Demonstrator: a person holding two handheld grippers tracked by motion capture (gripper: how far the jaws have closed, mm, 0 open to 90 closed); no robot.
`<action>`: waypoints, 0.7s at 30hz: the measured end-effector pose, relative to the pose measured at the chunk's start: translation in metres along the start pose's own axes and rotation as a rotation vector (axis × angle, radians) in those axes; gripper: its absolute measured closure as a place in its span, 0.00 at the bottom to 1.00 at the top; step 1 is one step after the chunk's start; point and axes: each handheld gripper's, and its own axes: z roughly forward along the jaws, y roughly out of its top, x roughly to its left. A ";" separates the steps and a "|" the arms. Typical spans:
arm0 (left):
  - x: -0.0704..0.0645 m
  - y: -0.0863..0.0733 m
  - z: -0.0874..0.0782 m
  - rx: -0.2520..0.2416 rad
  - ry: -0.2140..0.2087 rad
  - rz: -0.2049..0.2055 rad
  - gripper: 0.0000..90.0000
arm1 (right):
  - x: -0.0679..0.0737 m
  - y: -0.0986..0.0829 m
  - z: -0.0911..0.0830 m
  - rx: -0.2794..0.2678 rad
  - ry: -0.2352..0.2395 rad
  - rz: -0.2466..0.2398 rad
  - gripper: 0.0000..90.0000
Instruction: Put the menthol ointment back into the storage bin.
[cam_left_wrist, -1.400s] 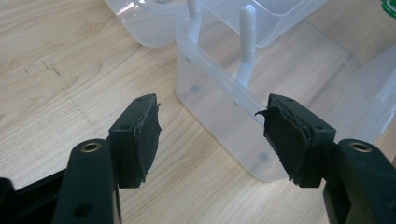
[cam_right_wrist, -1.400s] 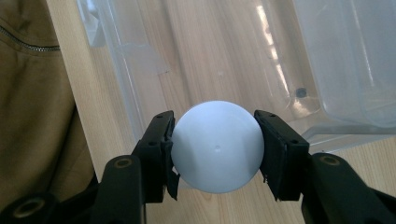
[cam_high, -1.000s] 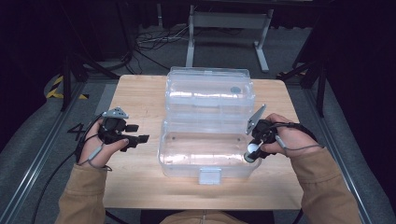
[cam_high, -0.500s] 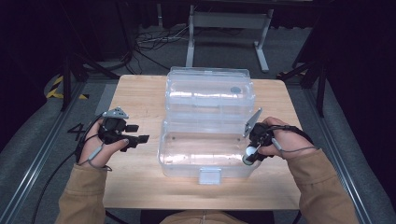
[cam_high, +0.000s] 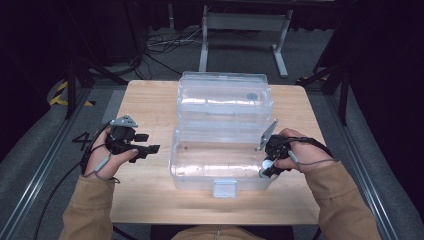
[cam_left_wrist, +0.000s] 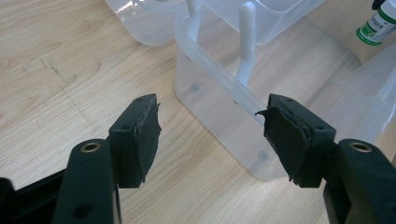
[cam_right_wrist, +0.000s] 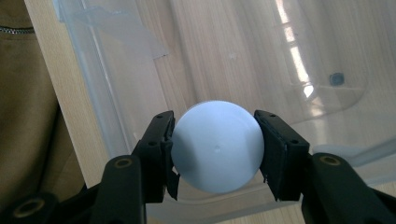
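Right gripper (cam_right_wrist: 215, 144) clamps the white bottle (cam_right_wrist: 215, 145) over the clear box (cam_high: 220, 172), ready to drop; left gripper (cam_left_wrist: 210, 135) waits, jaws apart.

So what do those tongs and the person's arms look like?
Both tongs are black. The left tongs carry a grey three-cornered plate on top, and so do the right tongs. Each pair has two chunky black jaws with worn dark pads and round brass-coloured rivets. A thin grey cable loops off each one. The person wears tan sleeves.
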 end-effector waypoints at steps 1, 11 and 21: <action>0.000 0.000 0.000 0.001 -0.002 -0.003 0.40 | 0.000 0.000 0.001 0.002 -0.001 0.000 0.56; 0.000 0.000 0.000 0.006 -0.001 0.001 0.40 | 0.000 0.000 0.009 0.016 -0.002 0.006 0.56; 0.000 0.000 0.001 0.009 -0.008 -0.001 0.40 | 0.000 0.002 0.012 0.034 0.000 0.004 0.56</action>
